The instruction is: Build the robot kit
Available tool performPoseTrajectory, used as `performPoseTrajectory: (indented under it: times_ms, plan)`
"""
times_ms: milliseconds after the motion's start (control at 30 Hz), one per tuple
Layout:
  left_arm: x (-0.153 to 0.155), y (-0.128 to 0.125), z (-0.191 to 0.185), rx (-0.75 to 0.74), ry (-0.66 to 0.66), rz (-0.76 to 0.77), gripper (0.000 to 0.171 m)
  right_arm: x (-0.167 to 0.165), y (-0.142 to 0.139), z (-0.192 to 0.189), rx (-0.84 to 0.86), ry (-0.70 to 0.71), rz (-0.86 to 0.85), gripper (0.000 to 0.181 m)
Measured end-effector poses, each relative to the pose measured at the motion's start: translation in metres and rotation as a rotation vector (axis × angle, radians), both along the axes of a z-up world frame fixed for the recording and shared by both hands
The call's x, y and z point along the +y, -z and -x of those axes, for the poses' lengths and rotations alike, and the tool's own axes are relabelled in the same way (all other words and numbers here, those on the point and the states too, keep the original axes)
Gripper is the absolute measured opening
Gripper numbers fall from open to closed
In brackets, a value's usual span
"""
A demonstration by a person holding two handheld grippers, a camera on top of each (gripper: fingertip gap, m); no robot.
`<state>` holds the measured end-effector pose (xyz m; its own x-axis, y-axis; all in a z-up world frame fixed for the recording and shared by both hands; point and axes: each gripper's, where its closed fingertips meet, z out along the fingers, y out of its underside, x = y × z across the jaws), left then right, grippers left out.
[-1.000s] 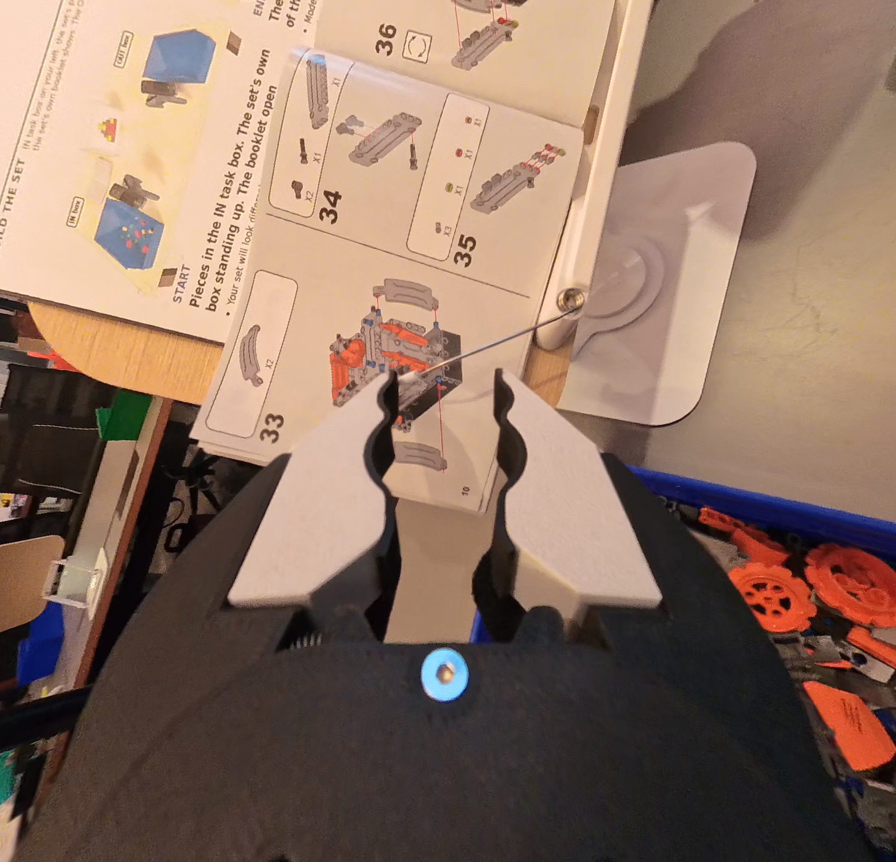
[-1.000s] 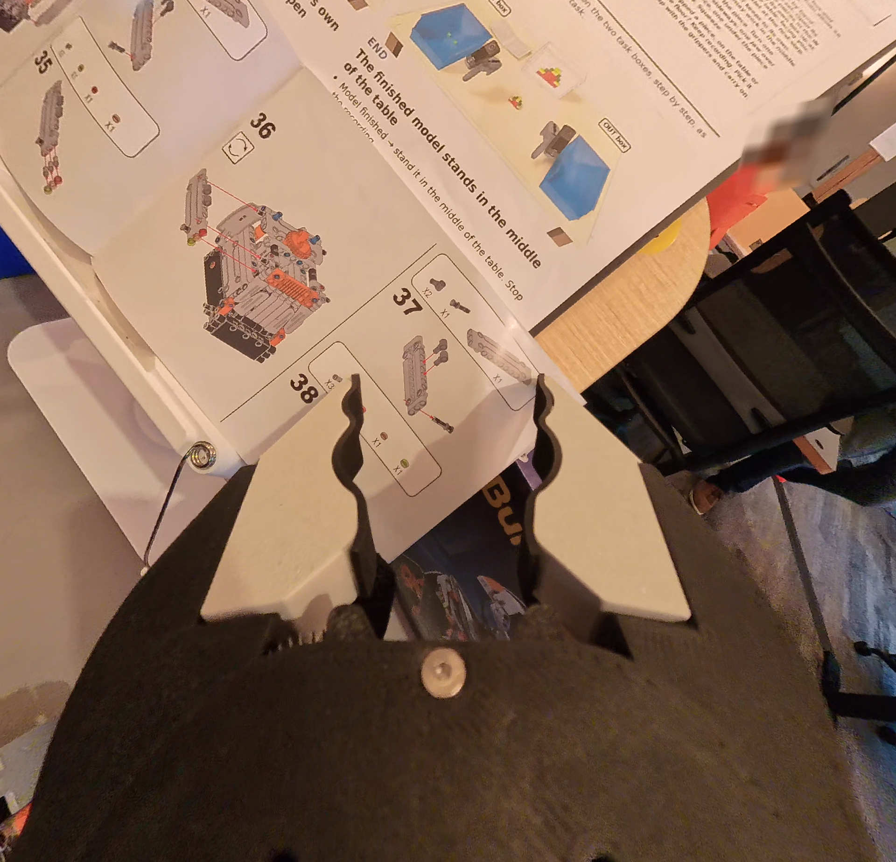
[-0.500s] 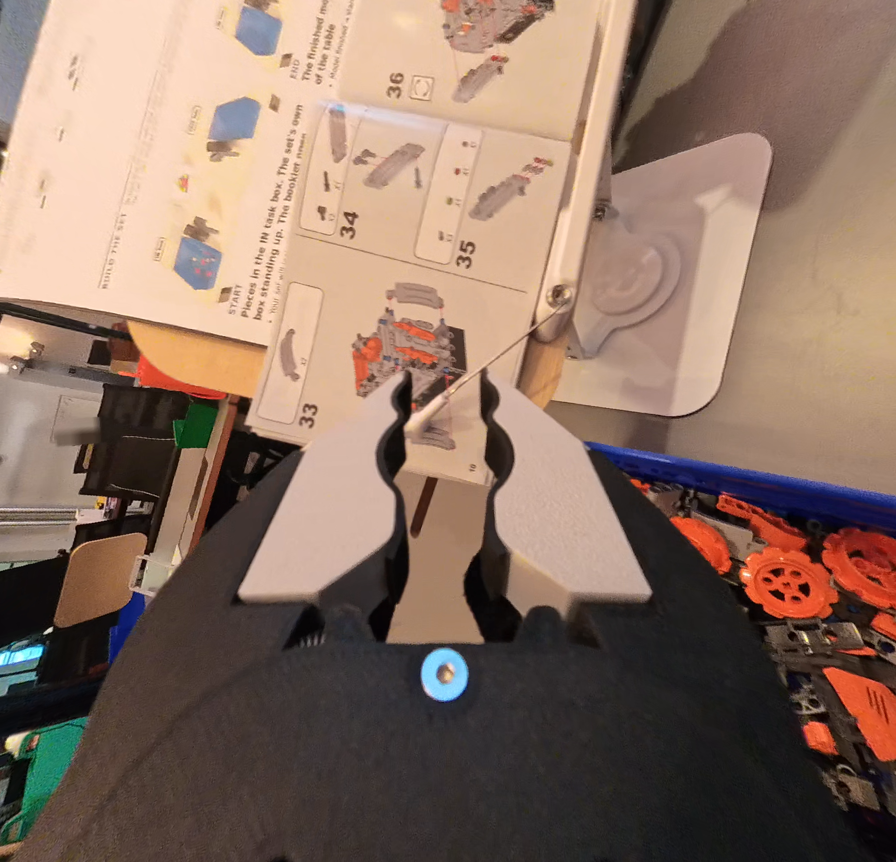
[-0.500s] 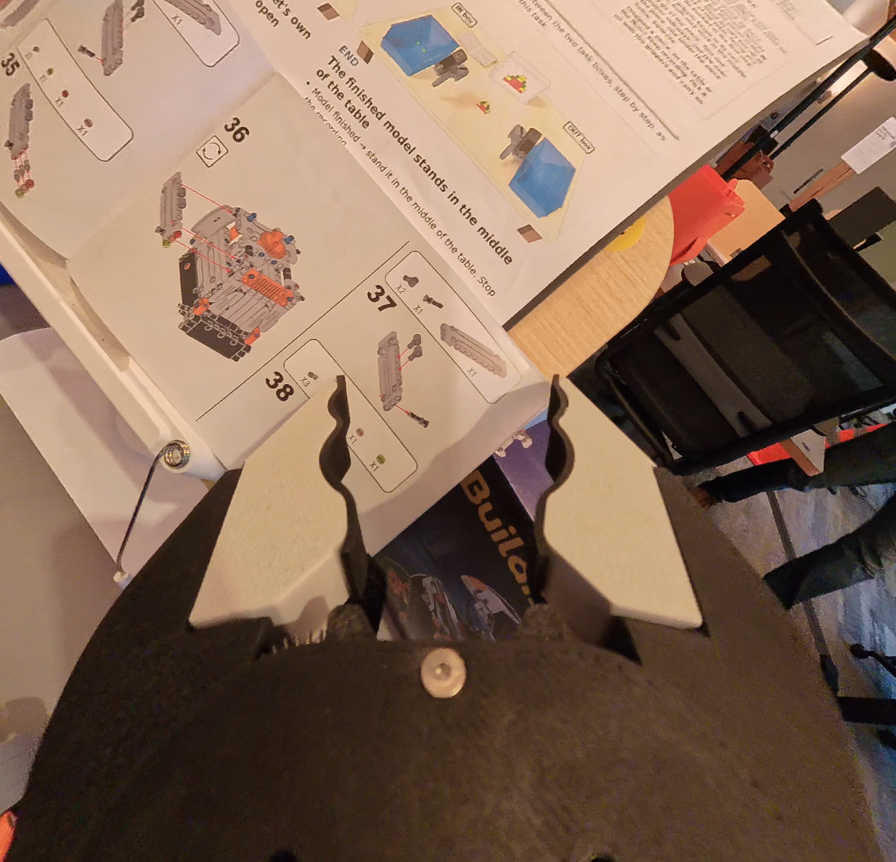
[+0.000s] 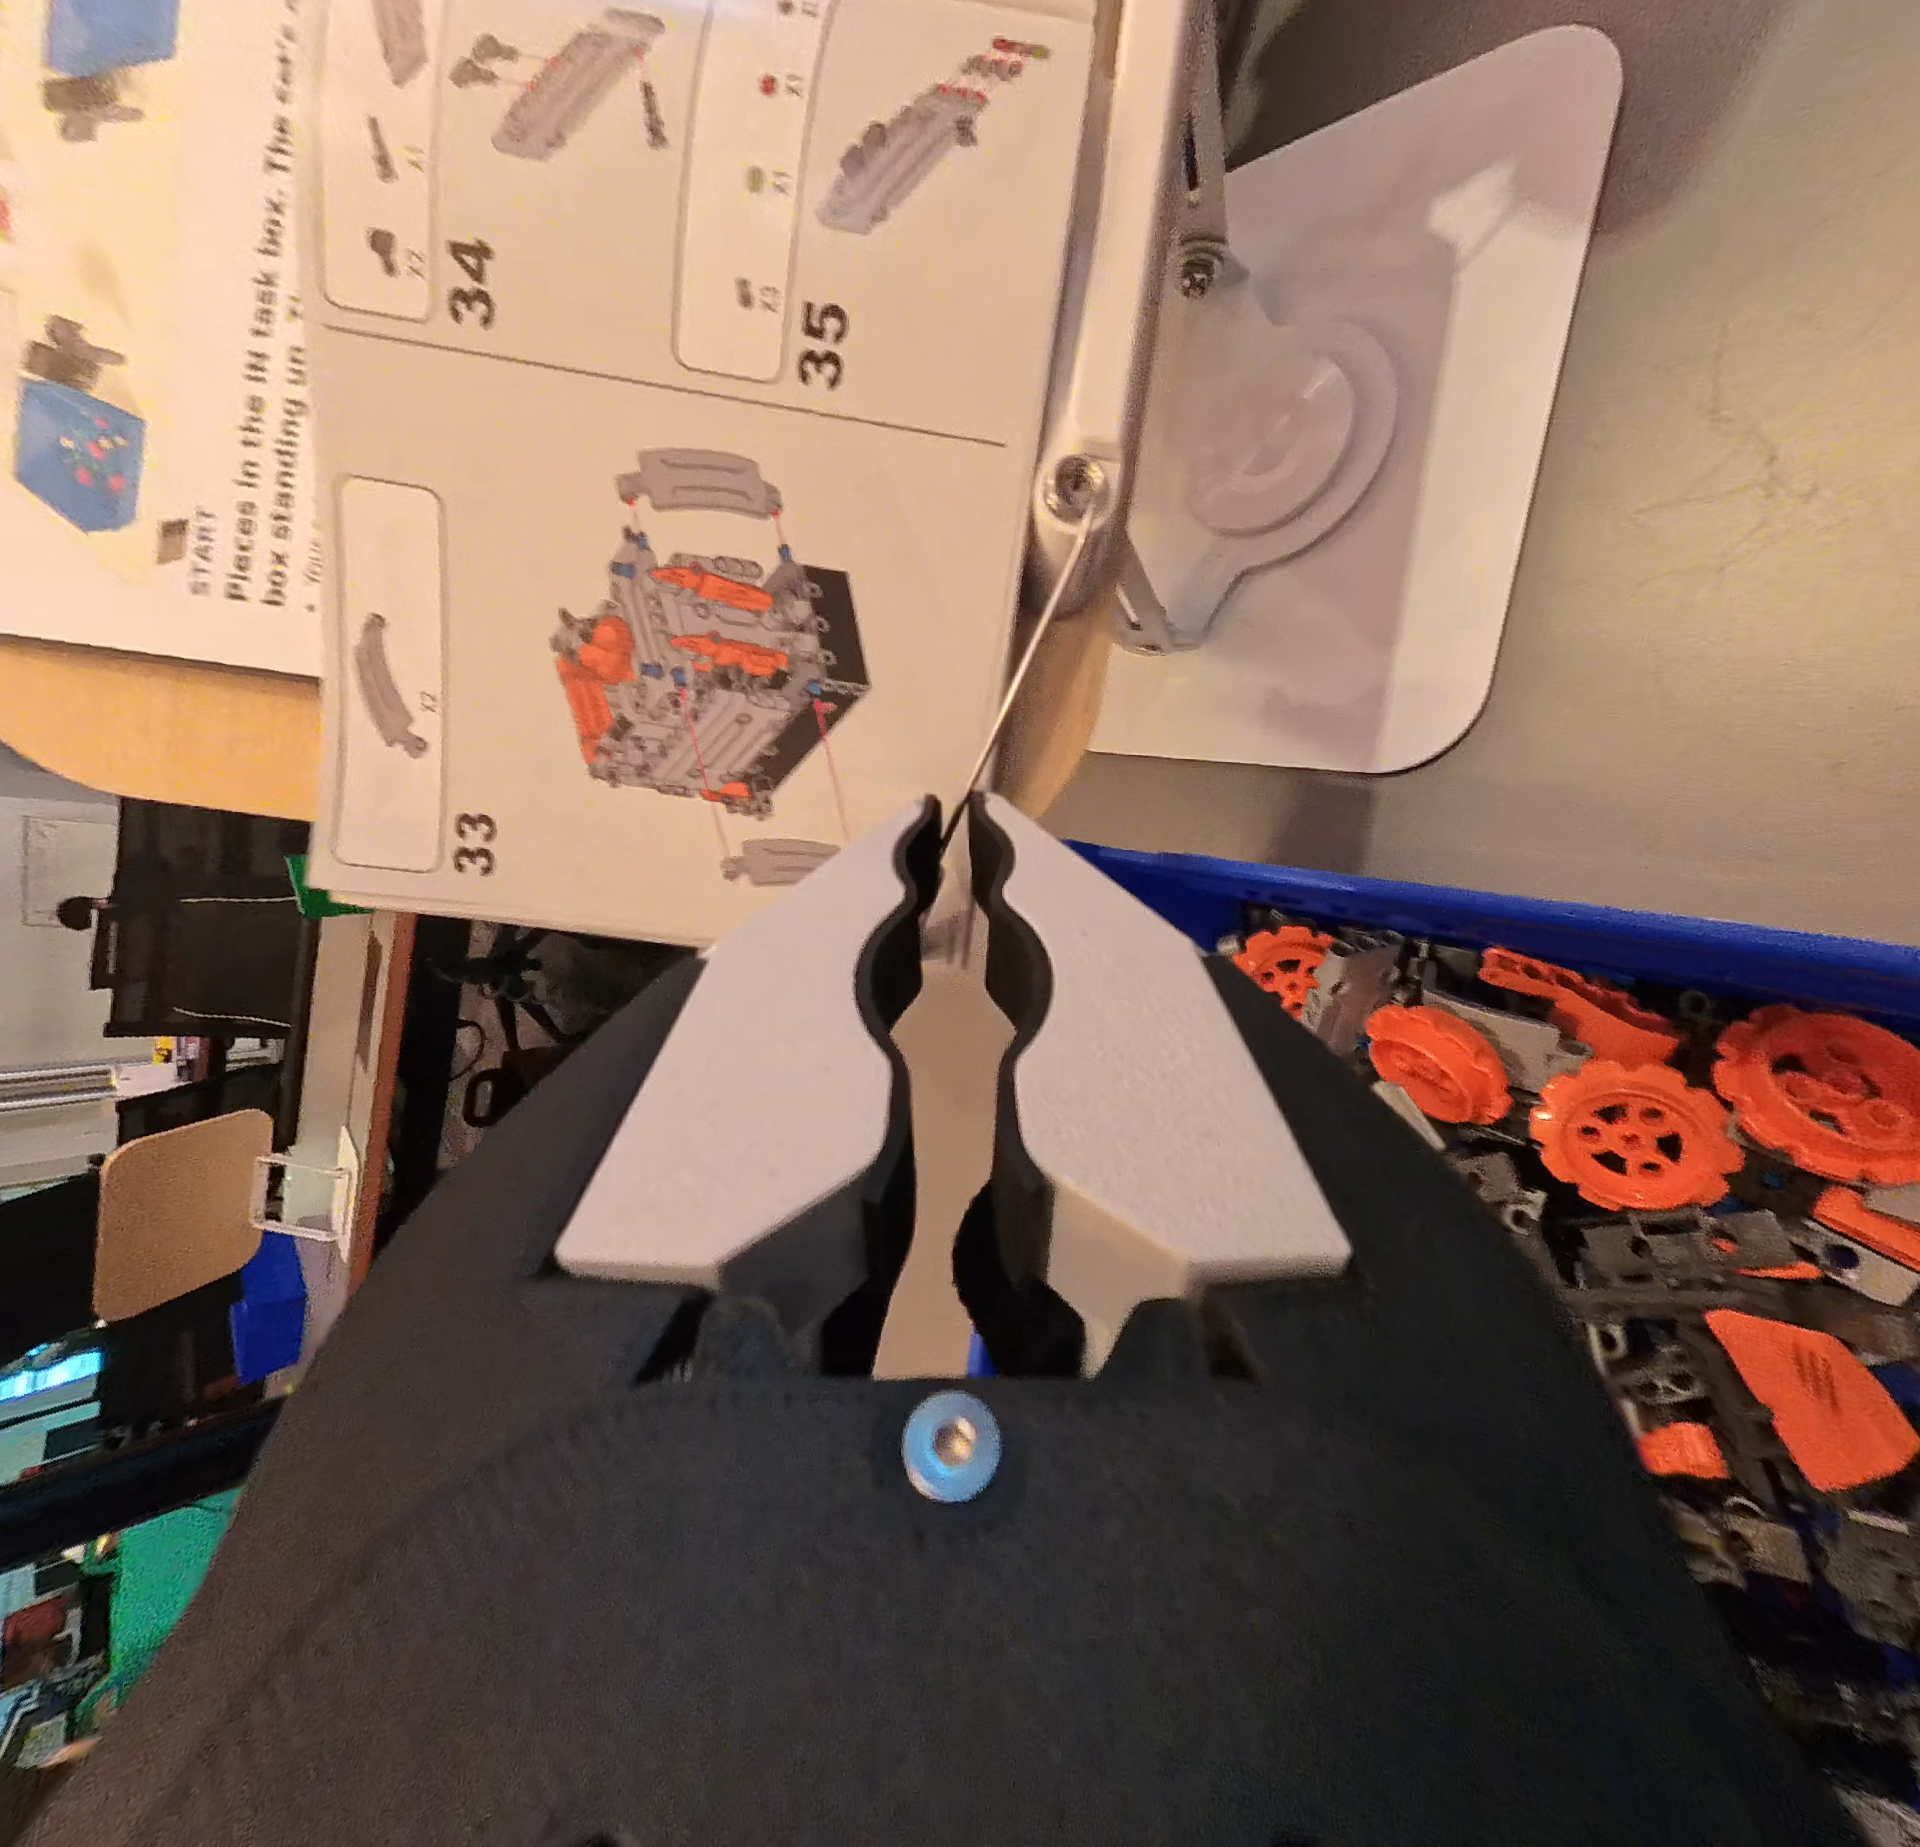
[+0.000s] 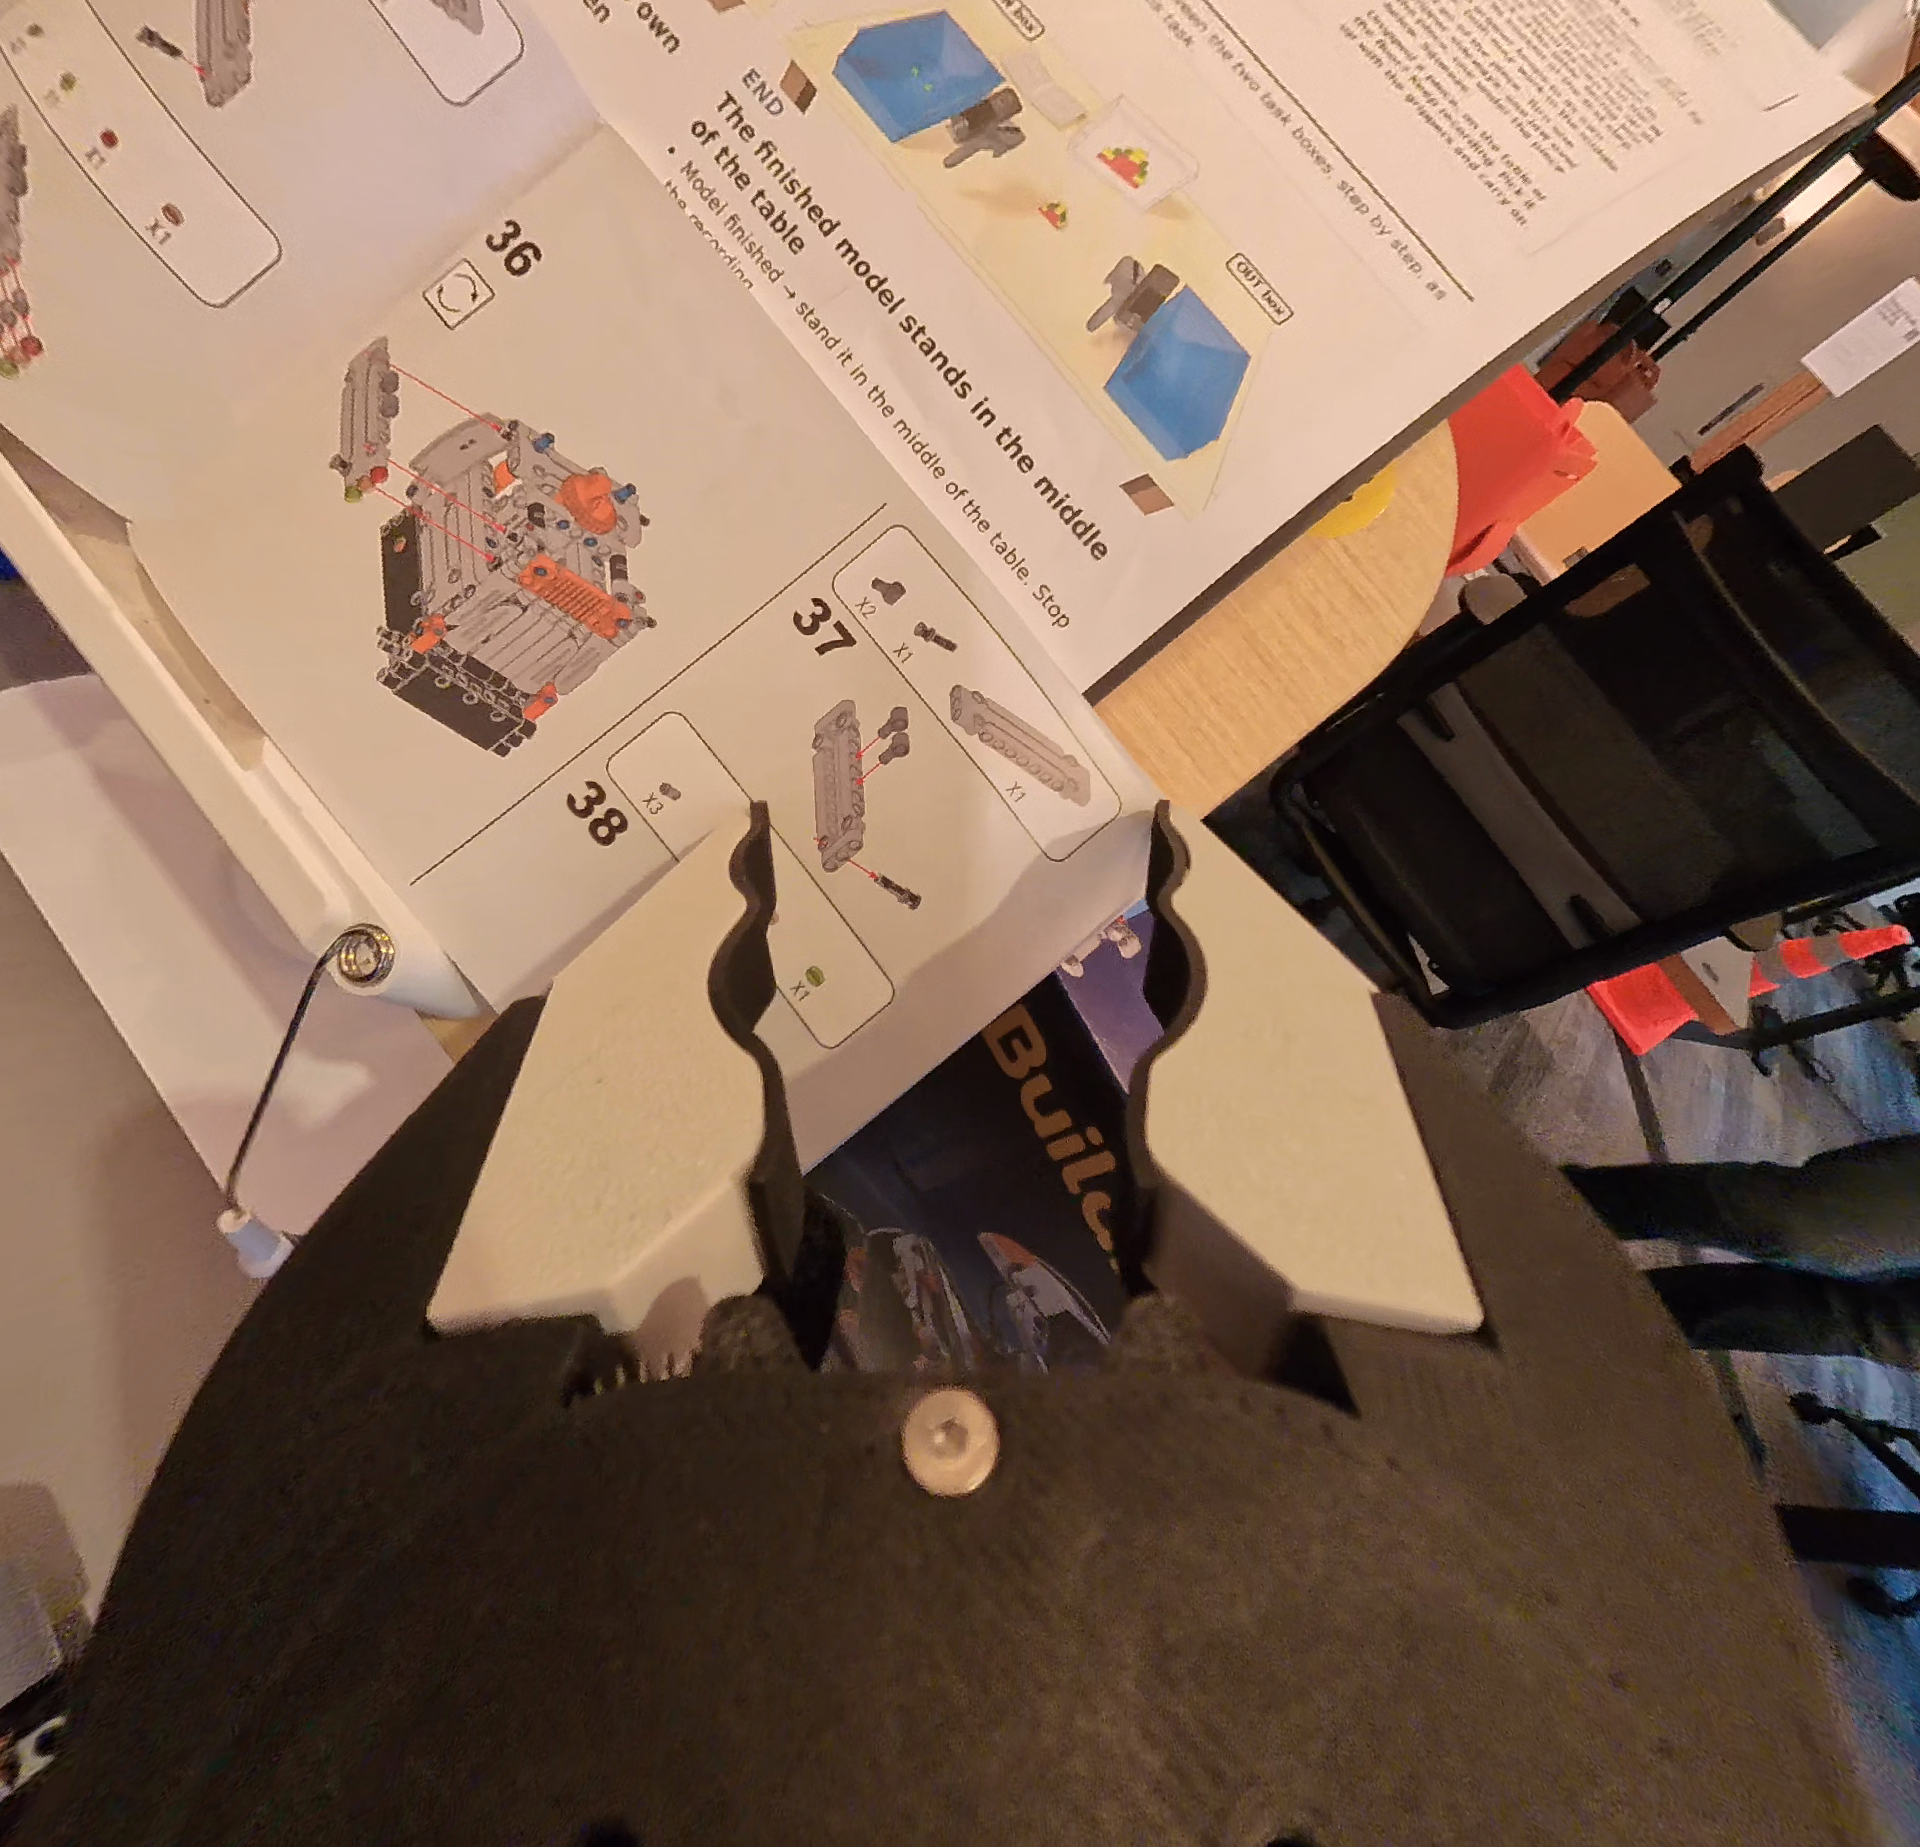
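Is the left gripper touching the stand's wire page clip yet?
Touching. In the left wrist view, the left gripper has its fingertips nearly closed on the wire page clip, which runs straight in between them.

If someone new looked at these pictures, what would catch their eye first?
Probably the open instruction booklet propped on a white stand, with the left tongs pinched on the stand's thin wire page-holder. Next, the blue bin of orange wheels to its right, and the right tongs open before the booklet's lower corner.

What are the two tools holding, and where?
The left tool pinches the thin wire page-holder arm of the book stand near its free end. The right tool is open and holds nothing.
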<state>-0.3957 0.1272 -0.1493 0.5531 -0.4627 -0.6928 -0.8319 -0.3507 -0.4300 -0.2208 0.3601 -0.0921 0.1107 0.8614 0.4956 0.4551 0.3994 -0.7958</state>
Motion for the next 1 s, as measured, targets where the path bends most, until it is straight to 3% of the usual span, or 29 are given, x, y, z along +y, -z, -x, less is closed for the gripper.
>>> performPoseTrajectory:
  times_ms: [167, 333, 633, 900, 933, 1000]
  plan:
    - [-0.009, 0.012, -0.008, -0.035, 0.007, 0.039, 0.006, 0.003, -0.002, -0.002, 0.019, -0.002, -0.024, 0.052]
    - [-0.012, -0.018, -0.042, -0.148, 0.103, -0.005, 0.017, -0.002, 0.000, 0.000, 0.011, -0.015, -0.065, 0.032]
    - [0.038, -0.042, -0.097, -0.127, 0.183, -0.021, 0.026, 0.000, -0.001, 0.000, 0.026, -0.021, -0.025, 0.000]
    - [0.077, -0.042, -0.122, -0.165, 0.186, -0.024, 0.031, -0.005, 0.002, -0.002, 0.036, -0.055, -0.008, 0.000]
    - [0.082, -0.041, -0.123, -0.163, 0.178, -0.029, 0.033, -0.004, 0.000, -0.004, 0.057, -0.049, -0.012, 0.004]
    - [0.089, -0.036, -0.126, -0.148, 0.169, -0.012, 0.038, 0.005, -0.011, -0.008, 0.118, -0.011, -0.021, 0.041]
